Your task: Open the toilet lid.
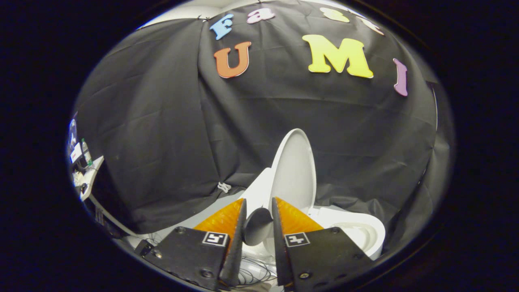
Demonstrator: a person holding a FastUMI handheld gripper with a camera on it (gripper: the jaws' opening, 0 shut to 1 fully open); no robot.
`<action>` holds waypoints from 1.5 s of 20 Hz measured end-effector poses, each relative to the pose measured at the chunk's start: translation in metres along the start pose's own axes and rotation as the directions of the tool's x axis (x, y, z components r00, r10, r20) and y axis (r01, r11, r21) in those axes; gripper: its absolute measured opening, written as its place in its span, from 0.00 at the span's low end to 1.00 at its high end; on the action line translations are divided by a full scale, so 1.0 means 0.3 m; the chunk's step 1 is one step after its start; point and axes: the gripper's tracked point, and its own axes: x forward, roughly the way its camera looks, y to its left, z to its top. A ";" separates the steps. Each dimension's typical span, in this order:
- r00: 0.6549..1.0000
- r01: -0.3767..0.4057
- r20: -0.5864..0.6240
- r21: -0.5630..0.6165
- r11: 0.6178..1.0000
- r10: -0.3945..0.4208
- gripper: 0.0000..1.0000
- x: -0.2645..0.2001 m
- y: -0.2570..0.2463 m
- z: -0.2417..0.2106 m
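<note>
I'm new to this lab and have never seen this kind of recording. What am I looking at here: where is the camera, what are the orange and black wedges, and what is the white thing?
The camera rides on a hand-held gripper that a person carries, looking forward along its two fingers. Those are the orange and black wedges. The fingers stand slightly apart and press on nothing. Between them shows a small dark round part that I cannot identify. Just beyond the fingertips stands a white toilet: its lid is raised nearly upright, and the open bowl lies beyond the other finger. Black cloth behind is the booth's wall. Loose cables lie on the floor under the gripper.
</note>
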 end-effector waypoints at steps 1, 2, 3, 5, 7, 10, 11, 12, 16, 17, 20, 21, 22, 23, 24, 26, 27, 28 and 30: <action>1.000 -0.012 -0.015 0.015 1.000 0.012 0.43 -0.018 -0.008 -0.016; 1.000 -0.022 -0.014 0.032 0.999 0.022 0.47 -0.031 -0.013 -0.013; 1.000 -0.024 -0.010 0.043 0.999 0.024 0.48 -0.043 -0.021 -0.013; 1.000 -0.027 0.005 0.049 0.998 0.026 0.48 -0.070 -0.040 -0.019; 0.999 -0.028 0.026 0.048 0.998 0.027 0.58 -0.097 -0.070 -0.026; 0.998 -0.051 0.044 0.045 0.998 0.049 0.74 -0.132 -0.077 -0.037; 0.997 -0.059 0.050 0.046 0.997 0.056 0.75 -0.144 -0.081 -0.038; 0.997 -0.060 0.060 0.048 0.997 0.058 0.81 -0.156 -0.089 -0.037; 0.993 -0.056 0.106 0.038 0.998 0.051 0.87 -0.231 -0.143 -0.057; 0.992 -0.035 0.123 0.038 0.999 0.030 0.89 -0.252 -0.179 -0.059; 0.988 -0.014 0.158 0.069 0.998 0.003 0.93 -0.308 -0.260 -0.079; 0.986 -0.012 0.169 0.082 0.997 -0.002 0.93 -0.332 -0.289 -0.085; 0.984 -0.003 0.180 0.091 0.996 -0.014 0.93 -0.358 -0.325 -0.096; 0.981 0.010 0.193 0.099 0.995 -0.029 0.93 -0.387 -0.366 -0.106; 0.977 0.024 0.207 0.103 0.994 -0.045 0.93 -0.412 -0.406 -0.122; 0.972 0.041 0.226 0.099 0.994 -0.062 0.94 -0.465 -0.473 -0.169; 0.970 0.062 0.230 0.100 0.993 -0.084 0.94 -0.490 -0.512 -0.197; 0.968 0.088 0.228 0.099 0.991 -0.108 0.94 -0.511 -0.555 -0.230; 0.961 0.135 0.228 0.108 0.985 -0.157 0.95 -0.565 -0.632 -0.301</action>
